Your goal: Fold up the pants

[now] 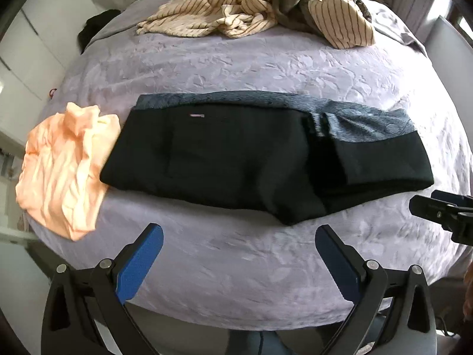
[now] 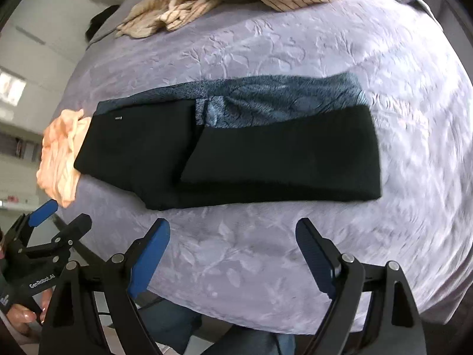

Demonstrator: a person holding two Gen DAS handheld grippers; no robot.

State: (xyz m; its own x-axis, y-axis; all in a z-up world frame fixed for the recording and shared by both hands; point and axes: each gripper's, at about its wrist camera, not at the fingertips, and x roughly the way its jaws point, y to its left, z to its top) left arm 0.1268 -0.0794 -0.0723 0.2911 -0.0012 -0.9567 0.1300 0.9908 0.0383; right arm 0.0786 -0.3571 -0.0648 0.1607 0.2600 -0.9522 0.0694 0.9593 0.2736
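Observation:
Black pants (image 1: 236, 162) lie folded in a long band across the lavender bed cover (image 1: 236, 266), with a blue-grey patterned inner side showing along their far edge. A folded-over leg section covers their right half (image 2: 280, 159). My left gripper (image 1: 239, 236) hovers open just short of the pants' near edge, nothing between its blue pads. My right gripper (image 2: 233, 227) is open too, near the right part of the pants and apart from them. In the right wrist view the left gripper (image 2: 63, 216) shows at the lower left; in the left wrist view the right gripper (image 1: 437, 207) shows at the right edge.
A crumpled peach garment (image 1: 65, 171) touches the pants' left end. A heap of beige striped clothes (image 1: 251, 9) lies at the far side of the bed. The bed's near edge runs just below the grippers, with a person's jeans (image 2: 165, 325) and hand (image 2: 23, 316) beyond it.

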